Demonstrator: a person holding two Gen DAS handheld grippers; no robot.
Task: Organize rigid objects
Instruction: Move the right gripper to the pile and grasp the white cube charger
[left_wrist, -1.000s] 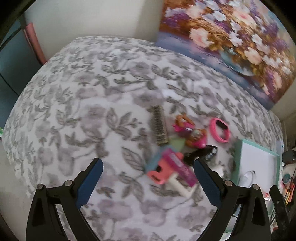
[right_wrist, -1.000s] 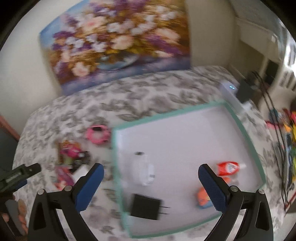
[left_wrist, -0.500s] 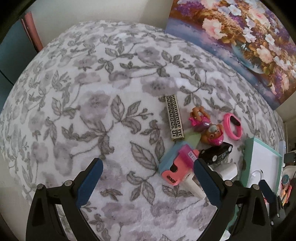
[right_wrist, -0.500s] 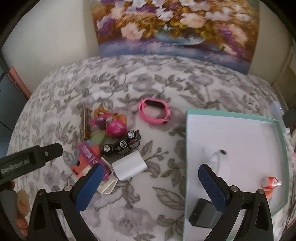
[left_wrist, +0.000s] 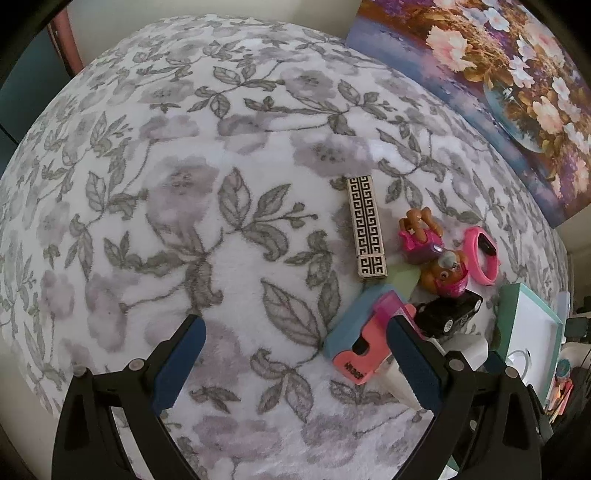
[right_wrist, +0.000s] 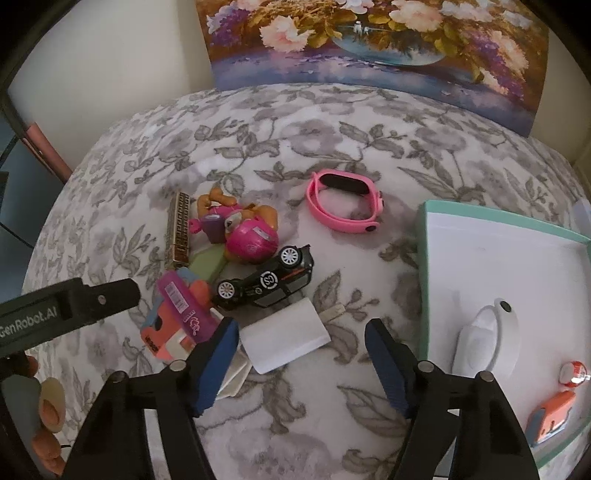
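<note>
Toys and small items lie heaped on the flowered blanket (right_wrist: 295, 424): a white block (right_wrist: 284, 338) sits between the right gripper's (right_wrist: 299, 363) jaws, which have just been closing and stand half open without pressing it. The left gripper (left_wrist: 295, 365) hangs wide open and empty beside an orange-and-blue box (left_wrist: 360, 345). Beyond lie a black toy car (right_wrist: 266, 282), a pink dog figure (right_wrist: 245, 236), a pink wristband (right_wrist: 345, 201) and, rightward, a green-rimmed tray (right_wrist: 423, 266).

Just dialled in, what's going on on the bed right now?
A person is sorting small items into the teal-rimmed white tray. The right gripper hovers over the white rectangular block, jaws just narrowing but not yet pressing it. The left gripper hangs open and empty beside the pile. The pink wristband and black toy car lie untouched.
</note>
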